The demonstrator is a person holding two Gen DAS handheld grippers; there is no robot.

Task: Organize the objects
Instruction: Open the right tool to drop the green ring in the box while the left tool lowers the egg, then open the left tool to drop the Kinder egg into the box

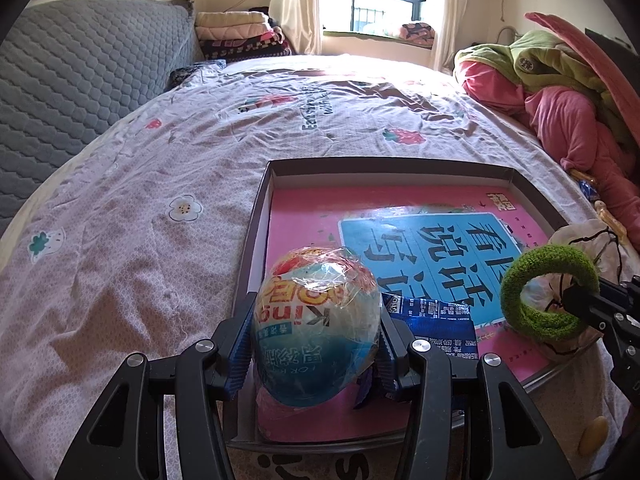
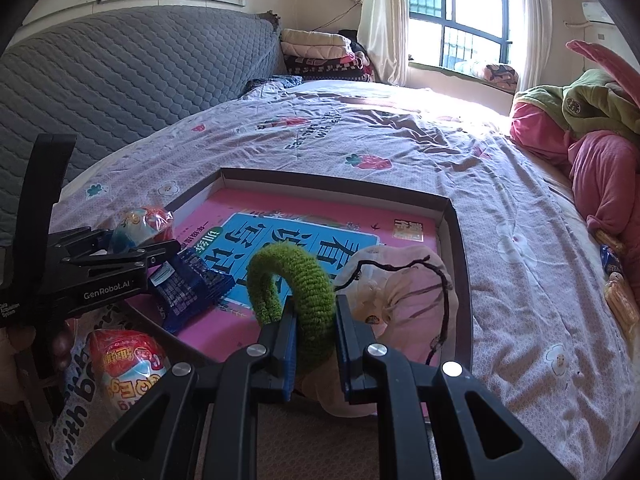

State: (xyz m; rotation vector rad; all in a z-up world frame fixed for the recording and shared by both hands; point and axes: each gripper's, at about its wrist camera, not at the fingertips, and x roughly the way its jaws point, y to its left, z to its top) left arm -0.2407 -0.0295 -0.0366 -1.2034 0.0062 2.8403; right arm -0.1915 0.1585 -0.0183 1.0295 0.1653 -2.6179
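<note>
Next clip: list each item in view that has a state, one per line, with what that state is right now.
Left gripper: shut on the wrapped egg.
Wrapped egg: held above the tray's near edge.
Right gripper: shut on the green ring.
Green ring: held upright over the tray.
Tray: open, on the bed, book inside.
Blue packet: lying in the tray.
Pink pouch: slumped in the tray, drawstring loose.
Second egg: outside the tray, ungripped.

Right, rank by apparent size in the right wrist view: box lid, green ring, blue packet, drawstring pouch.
1. Box lid, clearly largest.
2. Drawstring pouch.
3. Green ring and blue packet look alike; the ring sits nearest the camera in the right gripper, so unranked.
</note>
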